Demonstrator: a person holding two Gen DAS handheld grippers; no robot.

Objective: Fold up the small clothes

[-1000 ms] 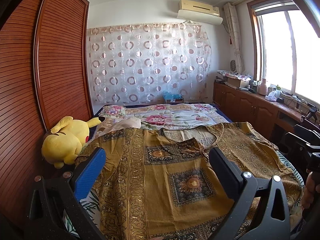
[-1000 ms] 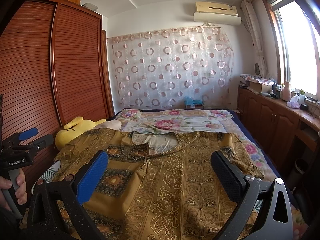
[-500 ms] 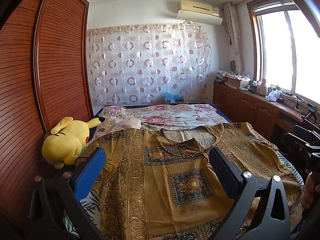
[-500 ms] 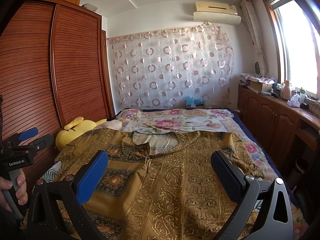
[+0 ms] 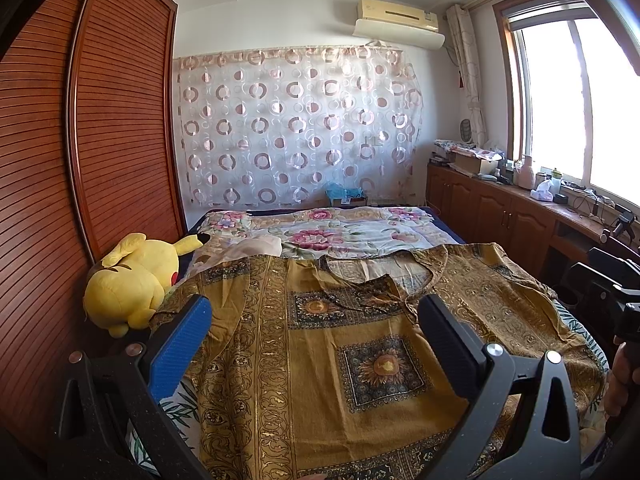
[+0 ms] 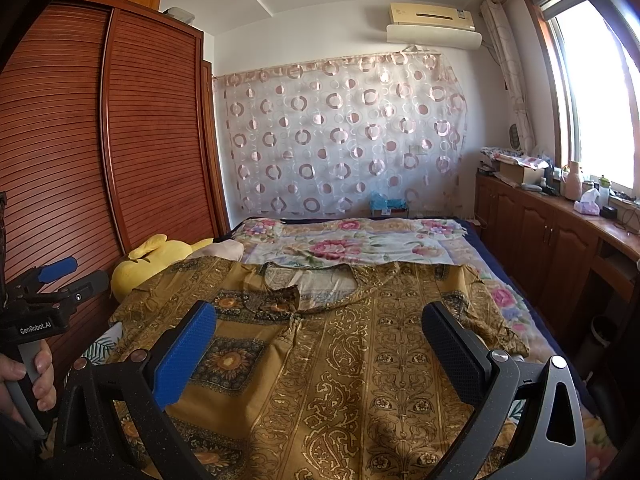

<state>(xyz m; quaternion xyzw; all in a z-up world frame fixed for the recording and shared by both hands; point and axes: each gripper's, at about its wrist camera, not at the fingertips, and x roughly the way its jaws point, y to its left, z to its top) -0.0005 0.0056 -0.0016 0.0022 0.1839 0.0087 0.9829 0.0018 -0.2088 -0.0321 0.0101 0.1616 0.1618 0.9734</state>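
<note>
Bedroom w/ a louvred reddish-brown wooden wardrobe [image 5: 100,152] down the left wall, a sheer curtain printed w/ pink rings [image 5: 296,128] across the far wall, and a cream wall-mounted air conditioner [image 5: 398,20] above it. Bright window [image 6: 592,80] on the right over a long brown wooden cabinet counter [image 6: 560,232] cluttered w/ bottles, a box and cables.

The bed w/ a pink floral bedspread [image 5: 332,232] took up the middle of the room. Task item was the mustard-gold patterned short-sleeve shirt w/ dark medallion squares [image 5: 320,344], spread flat and front-up on the near half of the bed, neckline toward the far wall, sleeves out to both sides. A yellow plush toy w/ black-tipped ears [image 5: 132,280] lay at the bed's left edge, just beside the shirt's sleeve, prob touching it but I couldn't tell. Nothing sat on top of the shirt.

Left gripper [image 5: 316,344] hovered over the shirt's left-centre, pointing up the bed, fingers spread wide w/ nothing between them, blue pad [image 5: 180,344] on one side and black on the other. Right gripper [image 6: 324,352] was same deal: wide apart, empty, above the shirt's right-centre. From the right cam you could see the person's left hand [image 6: 32,376] wrapped round the other gripper's grey handle.
</note>
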